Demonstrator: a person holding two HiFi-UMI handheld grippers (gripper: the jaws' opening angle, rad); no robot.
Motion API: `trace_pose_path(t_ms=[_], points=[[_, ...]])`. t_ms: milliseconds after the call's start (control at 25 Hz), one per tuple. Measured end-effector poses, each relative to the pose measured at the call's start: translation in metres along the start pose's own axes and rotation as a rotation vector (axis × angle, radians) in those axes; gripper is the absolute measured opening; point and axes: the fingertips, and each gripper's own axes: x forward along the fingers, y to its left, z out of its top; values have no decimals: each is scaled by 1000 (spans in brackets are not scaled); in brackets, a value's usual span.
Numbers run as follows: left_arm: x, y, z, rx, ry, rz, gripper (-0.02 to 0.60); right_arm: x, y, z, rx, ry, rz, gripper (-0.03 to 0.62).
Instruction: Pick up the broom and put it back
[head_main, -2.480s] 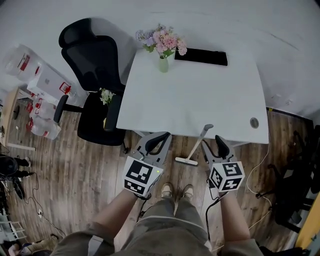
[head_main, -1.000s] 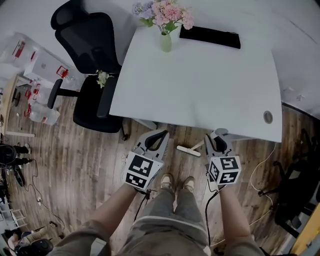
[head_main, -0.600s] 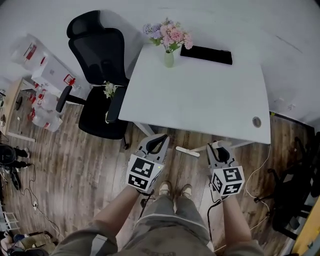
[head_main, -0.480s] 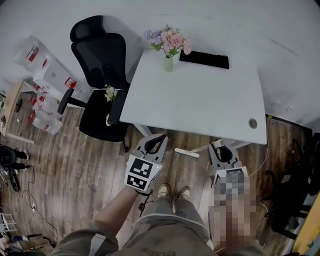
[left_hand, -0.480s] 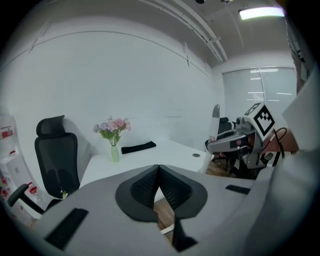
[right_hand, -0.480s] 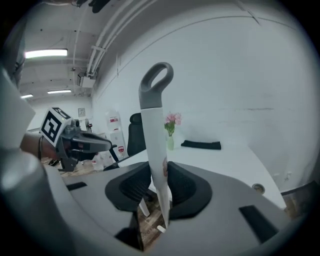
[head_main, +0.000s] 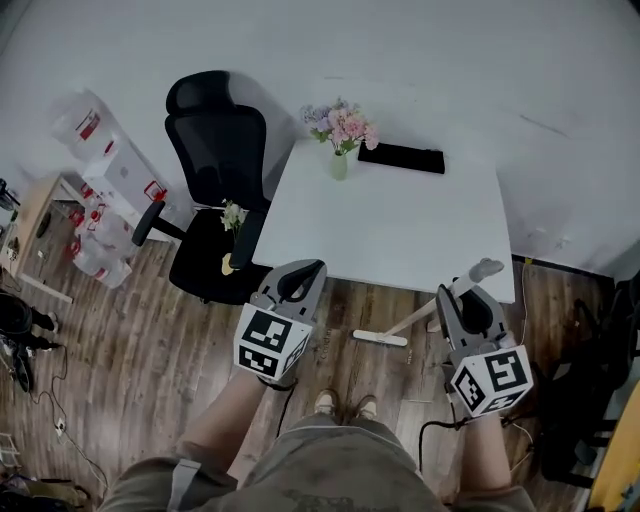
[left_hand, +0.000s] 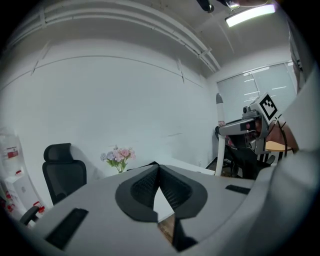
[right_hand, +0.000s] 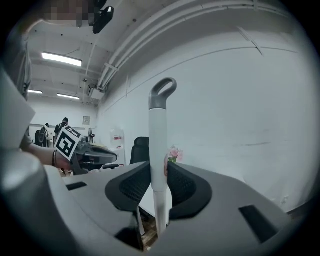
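Beside the near edge of the table (head_main: 400, 230), with the chair (head_main: 215, 150) well apart at its left corner, the broom (head_main: 415, 320) slants from its looped top end by the table's right corner down to its flat head over the floor (head_main: 150, 330); whether the head touches the boards cannot be told. Your right gripper (head_main: 463, 302) pinches the handle (right_hand: 159, 145) just below the loop, both pads pressing on the smooth round shaft. Your left gripper (head_main: 297, 278) is pressed together on nothing.

Main hazards, by judgement:
- One pinch so near the top leaves most of the broom's length free below it. A quick turn could swing the head into a table leg or your feet.
- The round shaft may twist or slide between the pads if the head catches.
- The loop stands close to the table edge and could knock it, which might jar the vase of flowers (head_main: 340, 135).
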Motion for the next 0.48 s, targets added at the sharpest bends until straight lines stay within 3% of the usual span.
trace_pose_path(t_ms=[200,480], points=[[-32,-9,39,20,-73,-8,17,-41,16,33,-24,-62,1,123],[-56,-21,42,5,-91,-6,17,-81,17,31,-2,-46,-32,123]])
